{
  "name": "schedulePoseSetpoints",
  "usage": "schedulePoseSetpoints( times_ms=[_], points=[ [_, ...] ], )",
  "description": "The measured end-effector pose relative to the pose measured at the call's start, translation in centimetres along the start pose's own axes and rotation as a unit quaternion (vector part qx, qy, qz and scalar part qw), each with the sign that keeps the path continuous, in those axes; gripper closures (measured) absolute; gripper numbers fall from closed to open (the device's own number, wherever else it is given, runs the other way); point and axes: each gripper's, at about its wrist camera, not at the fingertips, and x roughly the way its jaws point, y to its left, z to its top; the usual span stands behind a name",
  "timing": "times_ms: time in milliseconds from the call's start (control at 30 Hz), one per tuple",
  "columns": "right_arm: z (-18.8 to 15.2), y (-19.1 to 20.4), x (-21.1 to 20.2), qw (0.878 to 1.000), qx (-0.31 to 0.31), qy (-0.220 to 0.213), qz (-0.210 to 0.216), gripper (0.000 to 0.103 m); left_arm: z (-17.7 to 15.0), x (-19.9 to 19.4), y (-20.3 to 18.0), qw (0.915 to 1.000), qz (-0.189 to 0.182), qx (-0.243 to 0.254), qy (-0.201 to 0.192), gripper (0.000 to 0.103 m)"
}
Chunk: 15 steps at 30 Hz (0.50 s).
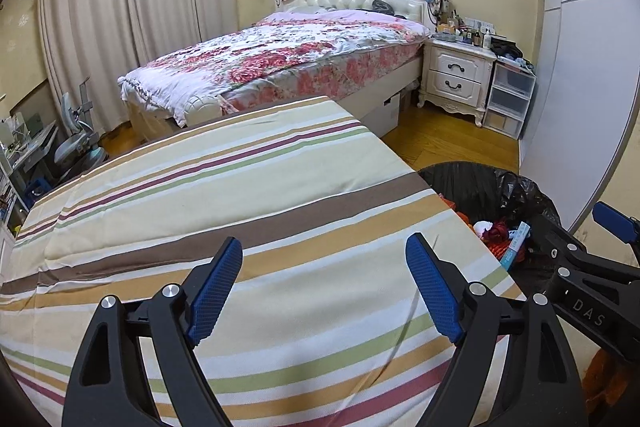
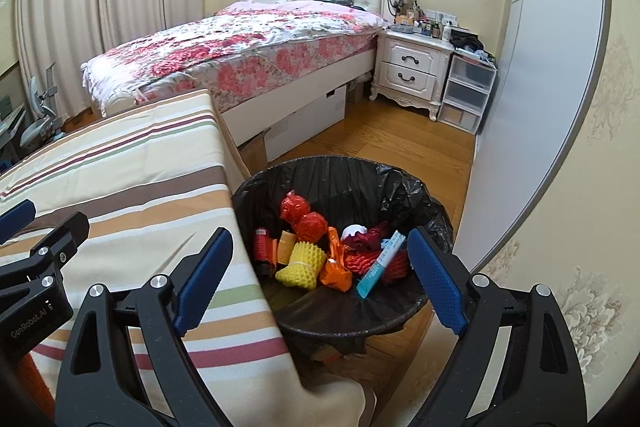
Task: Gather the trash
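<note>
My left gripper (image 1: 324, 291) has its jaws spread wide and empty over the striped bench (image 1: 240, 187). The right gripper (image 2: 320, 279) gapes equally, holding nothing. Ahead of its jaws, the black-lined trash bin (image 2: 320, 171) holds mesh wrappers (image 2: 300, 263); its near rim is hidden.

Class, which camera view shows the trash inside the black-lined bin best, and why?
The right wrist view: it looks down into the bin, so the yellow foam net and orange pieces show clearly. The left wrist view catches only the bin's edge at right, partly hidden by the table and the right claw.
</note>
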Motion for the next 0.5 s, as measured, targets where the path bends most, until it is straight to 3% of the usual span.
schedulePoseSetpoints(
  times_ms=[500],
  points=[
    [0.0, 0.5, -1.8, 1.0, -0.007, -0.018, 0.0, 0.016, -0.9, -1.6, 1.5, 0.9998, 0.013, -0.014, -0.011, 0.021]
  ],
)
